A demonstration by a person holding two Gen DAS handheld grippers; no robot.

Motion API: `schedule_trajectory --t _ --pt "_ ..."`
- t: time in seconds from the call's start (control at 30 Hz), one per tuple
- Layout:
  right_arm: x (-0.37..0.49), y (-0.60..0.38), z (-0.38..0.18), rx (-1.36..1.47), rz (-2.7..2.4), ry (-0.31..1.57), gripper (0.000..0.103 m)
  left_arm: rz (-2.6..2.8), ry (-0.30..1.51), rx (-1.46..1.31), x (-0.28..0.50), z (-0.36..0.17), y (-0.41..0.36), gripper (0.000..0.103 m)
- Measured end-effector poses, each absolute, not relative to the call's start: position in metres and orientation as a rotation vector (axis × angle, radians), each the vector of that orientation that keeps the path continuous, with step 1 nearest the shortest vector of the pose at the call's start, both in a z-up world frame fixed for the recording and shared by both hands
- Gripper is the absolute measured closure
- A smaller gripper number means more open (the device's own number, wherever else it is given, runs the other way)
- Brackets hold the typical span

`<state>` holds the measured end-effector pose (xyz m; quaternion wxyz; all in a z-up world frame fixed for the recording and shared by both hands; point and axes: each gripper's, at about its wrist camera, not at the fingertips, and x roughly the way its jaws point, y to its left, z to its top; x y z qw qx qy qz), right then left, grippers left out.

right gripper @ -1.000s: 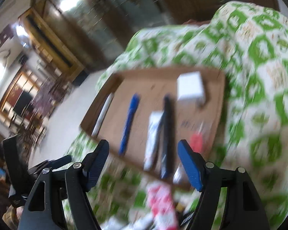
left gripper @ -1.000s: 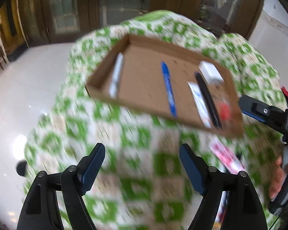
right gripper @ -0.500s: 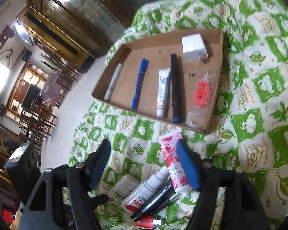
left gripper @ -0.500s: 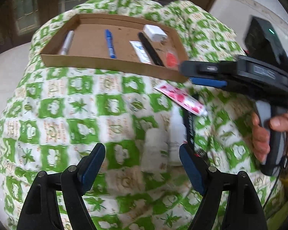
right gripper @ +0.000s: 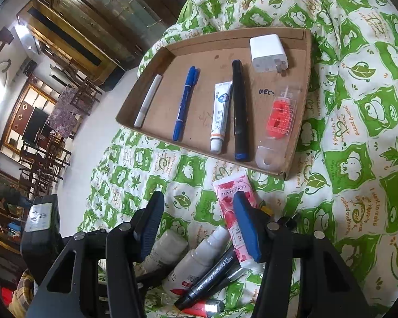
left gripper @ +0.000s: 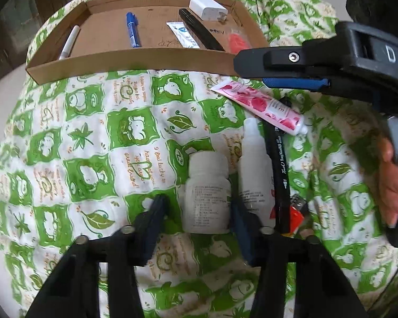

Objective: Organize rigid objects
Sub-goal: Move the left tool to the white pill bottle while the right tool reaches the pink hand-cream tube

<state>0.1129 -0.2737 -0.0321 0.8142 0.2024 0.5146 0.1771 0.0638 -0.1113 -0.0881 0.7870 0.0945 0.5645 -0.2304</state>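
A white pill bottle [left gripper: 207, 193] lies on the green-and-white quilt between the fingers of my left gripper [left gripper: 199, 220]. Its jaws are closing; the right pad touches the bottle and a small gap shows at the left pad. Beside the bottle lie a white spray bottle [left gripper: 254, 169], a black pen [left gripper: 278, 175], a pink tube [left gripper: 260, 106] and a red lighter [left gripper: 295, 216]. My right gripper [right gripper: 199, 225] hovers over this pile, jaws closing with nothing gripped. The pink tube [right gripper: 230, 206] lies partly under its right finger.
A shallow cardboard tray [right gripper: 167, 100] sits farther back on the quilt. It holds a white pen, a blue marker [right gripper: 184, 103], a small tube, a black pen, a white charger [right gripper: 268, 51] and a red item in a clear pack. A hand holds the right gripper [left gripper: 254, 71].
My left gripper came down and in towards the pile, and its jaws narrowed around the white bottle. The right gripper sank towards the pink tube, its jaws also narrower.
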Motion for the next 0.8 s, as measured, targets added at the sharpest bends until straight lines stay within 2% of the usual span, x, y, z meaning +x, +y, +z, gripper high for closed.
schedule_trajectory --t 0.03,0.07,0.4,0.5,0.63,0.8 --pt "0.113 -0.274 -0.033 0.431 0.377 1.103 0.054 -0.493 1.209 0.210 0.064 -0.086 -0.112 0.065" --pt "0.113 -0.274 -0.034 0.430 0.375 1.110 0.055 -0.484 1.199 0.208 0.065 -0.084 -0.110 0.066" --pt "0.127 -0.263 -0.053 0.309 0.282 1.204 0.058 -0.378 1.198 0.026 0.083 -0.075 -0.059 0.067" --pt "0.132 -0.257 -0.059 0.233 0.231 1.227 0.058 -0.375 1.195 0.052 0.082 -0.075 -0.061 0.065" --pt "0.133 -0.261 -0.067 0.260 0.226 1.267 0.058 -0.354 1.202 0.055 0.084 -0.081 -0.069 0.052" --pt "0.131 -0.246 -0.071 0.154 0.222 1.289 0.063 -0.345 1.208 0.056 0.088 -0.081 -0.070 0.048"
